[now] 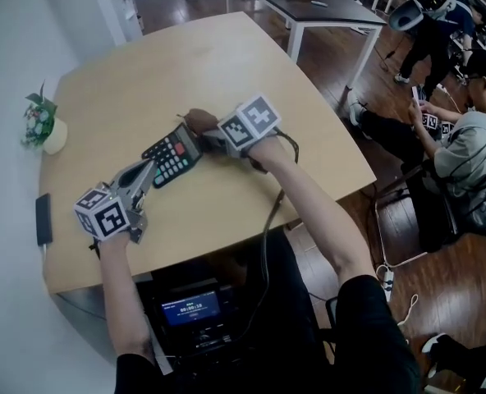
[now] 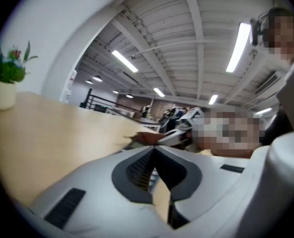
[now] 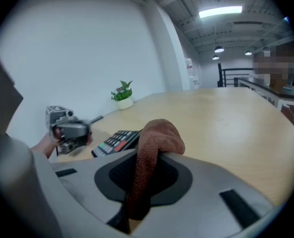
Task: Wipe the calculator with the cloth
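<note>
While right gripper (image 3: 149, 157) pinches one cloth (image 3: 161, 137), one calculator (image 1: 173, 154)

The calculator (image 1: 171, 154) is laid on the table (image 1: 226, 64) between the two tools, just ahead of the left gripper (image 1: 147, 171). The cloth (image 1: 199, 121) is pinched in the right gripper (image 1: 204, 134), seemingly over the calculator's far end. A potted plant (image 1: 42, 125) and a phone (image 1: 43, 218) are set left of the left gripper.
</note>
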The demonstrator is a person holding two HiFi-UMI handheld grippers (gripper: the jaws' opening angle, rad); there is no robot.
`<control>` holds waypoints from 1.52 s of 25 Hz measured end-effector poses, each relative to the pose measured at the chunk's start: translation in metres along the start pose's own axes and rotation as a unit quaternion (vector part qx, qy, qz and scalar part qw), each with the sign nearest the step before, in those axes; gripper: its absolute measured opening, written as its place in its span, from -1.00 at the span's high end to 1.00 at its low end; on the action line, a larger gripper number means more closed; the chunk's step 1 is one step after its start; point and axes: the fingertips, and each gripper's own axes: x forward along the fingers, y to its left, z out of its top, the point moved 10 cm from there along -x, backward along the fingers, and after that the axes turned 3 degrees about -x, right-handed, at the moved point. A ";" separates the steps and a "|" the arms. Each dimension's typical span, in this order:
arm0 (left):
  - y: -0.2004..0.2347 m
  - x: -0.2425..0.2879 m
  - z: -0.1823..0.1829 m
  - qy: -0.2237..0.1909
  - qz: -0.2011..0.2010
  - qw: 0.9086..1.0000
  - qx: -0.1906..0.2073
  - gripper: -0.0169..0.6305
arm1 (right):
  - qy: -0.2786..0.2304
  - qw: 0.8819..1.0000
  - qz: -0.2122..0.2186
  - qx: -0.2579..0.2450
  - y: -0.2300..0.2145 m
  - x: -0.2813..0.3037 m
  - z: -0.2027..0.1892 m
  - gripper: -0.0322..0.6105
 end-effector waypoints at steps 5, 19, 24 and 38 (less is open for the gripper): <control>-0.052 0.039 -0.029 0.078 -0.048 0.992 0.091 0.93 | -0.080 0.996 -0.023 -0.043 -0.024 0.008 0.045 0.73; -0.048 0.050 -0.027 0.062 0.001 0.993 0.104 0.94 | -0.034 0.993 0.068 -0.087 0.036 -0.014 -0.002 0.72; -0.052 0.052 -0.028 0.062 0.002 0.993 0.105 0.94 | -0.016 0.989 0.105 -0.107 0.067 -0.042 -0.035 0.72; -0.051 0.052 -0.029 0.059 0.005 0.993 0.101 0.94 | -0.048 0.992 0.065 -0.102 -0.016 0.047 0.047 0.72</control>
